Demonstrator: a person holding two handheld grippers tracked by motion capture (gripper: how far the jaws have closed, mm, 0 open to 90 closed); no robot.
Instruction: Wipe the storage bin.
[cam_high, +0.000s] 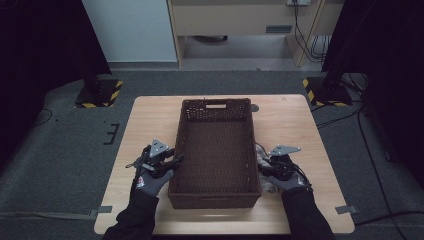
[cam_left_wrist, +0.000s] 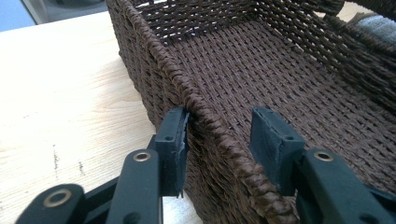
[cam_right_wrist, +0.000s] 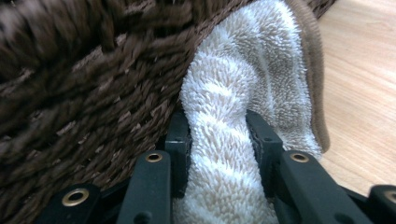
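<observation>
A dark brown wicker basket stands empty in the middle of the wooden table. My left gripper is open and straddles the basket's left rim: one pad rests against the outer wall and the other hangs inside, apart from it. My right gripper sits at the basket's right side, shut on a white fluffy towel with a tan edge. The towel lies pressed against the basket's outer wall and is bunched between the jaws.
The light wooden table has bare strips left and right of the basket. Grey carpet surrounds it. Two black stands with yellow-striped bases flank the far corners. Cables trail on the floor at the right.
</observation>
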